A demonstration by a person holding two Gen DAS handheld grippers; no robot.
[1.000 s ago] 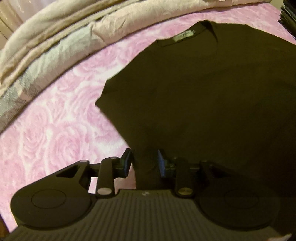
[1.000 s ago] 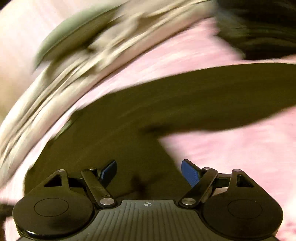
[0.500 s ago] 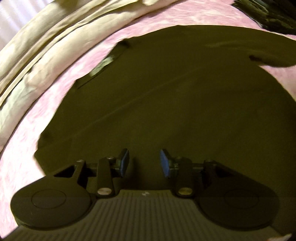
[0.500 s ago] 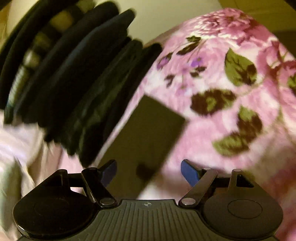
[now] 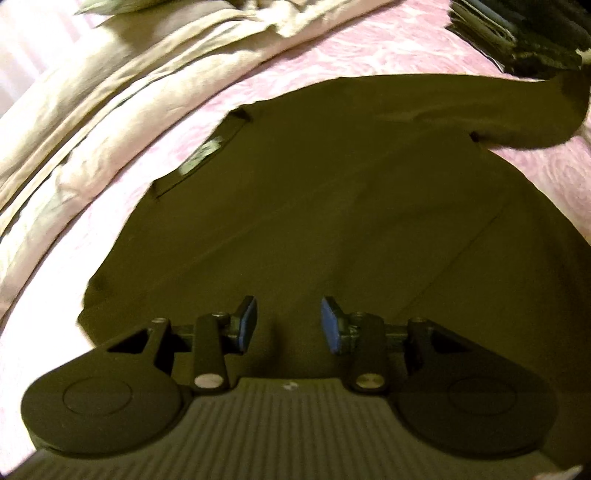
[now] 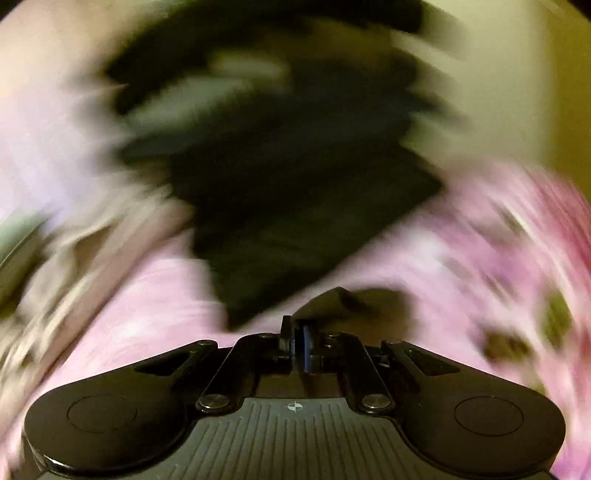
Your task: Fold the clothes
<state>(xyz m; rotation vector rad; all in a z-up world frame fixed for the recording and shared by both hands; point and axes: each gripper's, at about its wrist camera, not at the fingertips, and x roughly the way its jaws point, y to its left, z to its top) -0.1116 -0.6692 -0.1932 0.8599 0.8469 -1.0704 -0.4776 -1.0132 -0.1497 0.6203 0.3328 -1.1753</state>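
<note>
A dark short-sleeved shirt [image 5: 351, 203] lies flat on the pink bedspread [image 5: 388, 48], its collar label [image 5: 205, 153] to the upper left. One sleeve [image 5: 535, 110] reaches out to the upper right. My left gripper [image 5: 288, 319] hovers over the shirt's lower body, partly open, with nothing between its blue pads. The right wrist view is heavily blurred. There my right gripper [image 6: 297, 332] is shut, with a fold of the dark sleeve [image 6: 332, 301] pinched at its tips.
A crumpled beige blanket [image 5: 110, 92] runs along the left side of the bed. A stack of dark folded clothes [image 5: 517, 33] sits at the upper right, and the same stack [image 6: 277, 166] looms blurred ahead of the right gripper. Pink floral cover [image 6: 498, 240] lies to its right.
The left gripper has slid from the shirt's edge to over its body, jaws slightly wider. The right gripper swung to the sleeve end and closed from wide open onto the cloth.
</note>
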